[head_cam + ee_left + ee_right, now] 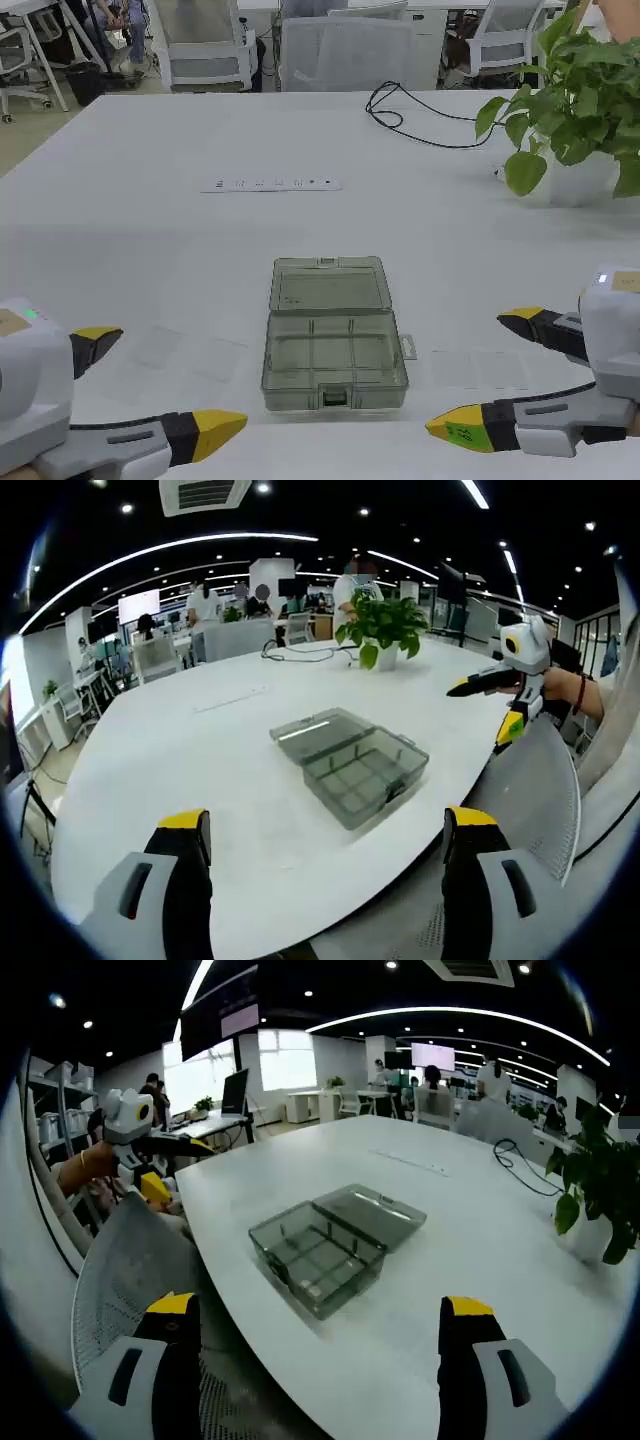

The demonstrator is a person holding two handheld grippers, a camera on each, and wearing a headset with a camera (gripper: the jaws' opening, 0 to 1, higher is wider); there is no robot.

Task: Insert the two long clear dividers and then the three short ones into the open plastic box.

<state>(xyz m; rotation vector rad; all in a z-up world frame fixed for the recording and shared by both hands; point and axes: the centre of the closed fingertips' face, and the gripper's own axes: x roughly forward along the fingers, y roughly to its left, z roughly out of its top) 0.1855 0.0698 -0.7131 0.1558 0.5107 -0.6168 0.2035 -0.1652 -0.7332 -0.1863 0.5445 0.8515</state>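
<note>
The smoky clear plastic box [333, 345] lies open in the middle of the white table [130, 240], its lid folded back away from me. Faint grid lines show inside its tray; I cannot tell whether they are dividers. Flat clear pieces lie on the table to the left of the box [190, 350] and to the right [480, 368]. My left gripper [160, 385] hovers open at the near left. On the near right my right gripper [490, 372] is open too. Both hold nothing. The box [350, 765] [330, 1240] lies ahead of each gripper [325, 825] [320, 1305].
A potted plant [575, 120] stands at the far right, with a black cable [420, 115] beside it. A white power strip [270, 184] lies beyond the box. Office chairs [345, 50] line the table's far edge. A mesh chair back [130, 1270] is below the near edge.
</note>
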